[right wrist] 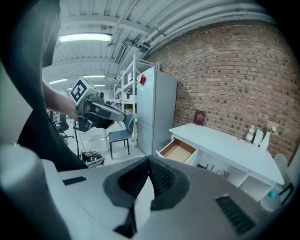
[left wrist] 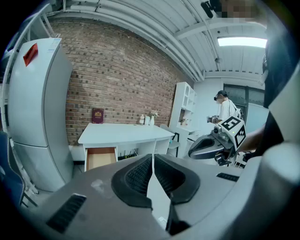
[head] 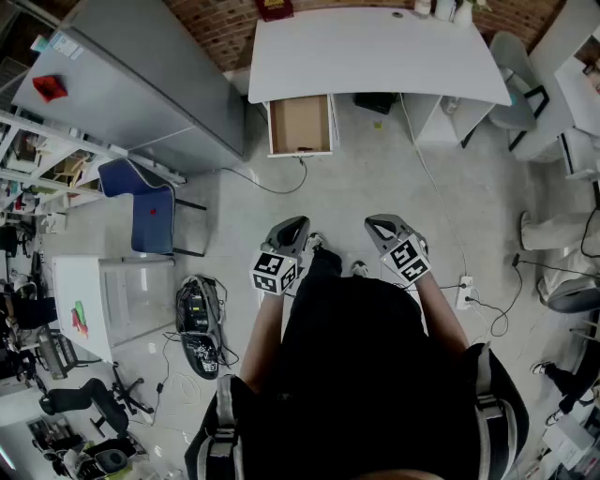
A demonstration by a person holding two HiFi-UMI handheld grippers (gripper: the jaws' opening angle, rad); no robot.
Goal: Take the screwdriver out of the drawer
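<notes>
A white desk (head: pixel 375 52) stands against the brick wall, several steps ahead of me. Its left drawer (head: pixel 300 124) is pulled open and shows a brown wooden bottom. A small dark thing (head: pixel 305 148), too small to identify, lies at the drawer's front edge. The drawer also shows in the left gripper view (left wrist: pixel 101 158) and the right gripper view (right wrist: pixel 178 151); its inside is hidden there. My left gripper (head: pixel 296 225) and right gripper (head: pixel 375 225) are held side by side above the floor, pointing at the desk. Both are shut with nothing between the pads.
A tall grey fridge (head: pixel 141 75) stands left of the desk, with a blue chair (head: pixel 150 211) in front of it. Cables and a power strip (head: pixel 464 292) lie on the floor. A dark red book (head: pixel 275 9) and bottles stand on the desk. A person (left wrist: pixel 225 110) stands far off.
</notes>
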